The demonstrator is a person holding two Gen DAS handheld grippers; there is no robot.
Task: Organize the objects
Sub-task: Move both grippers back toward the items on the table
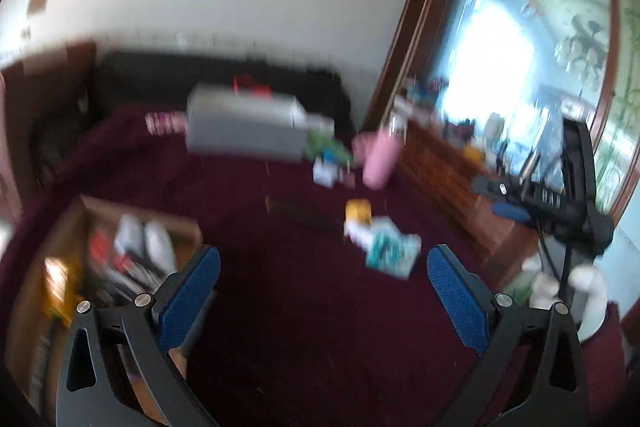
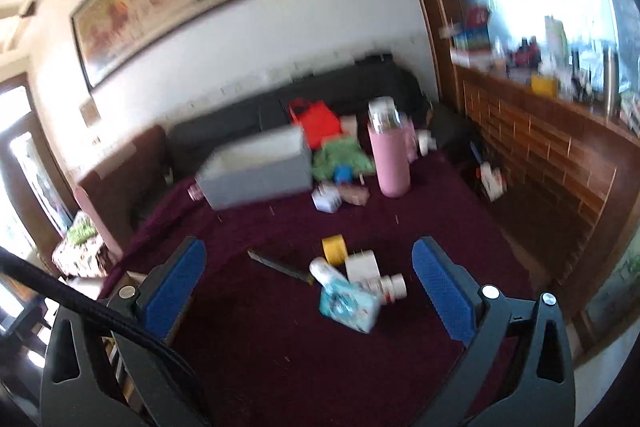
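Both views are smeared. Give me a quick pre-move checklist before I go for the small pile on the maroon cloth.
1. Left tongs open, nothing between them: ok.
2. Right tongs open, nothing between them: ok.
3. Small pile on the maroon cloth lies ahead of the right tongs: ok.
4. Grey box sits clear of the pile: ok.
5. Pink bottle upright, away from the pile: ok.
6. Which pile items touch or overlap: cannot tell, blurred.

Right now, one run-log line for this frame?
left gripper: open, empty | right gripper: open, empty | grey bin, pink bottle: on maroon cloth
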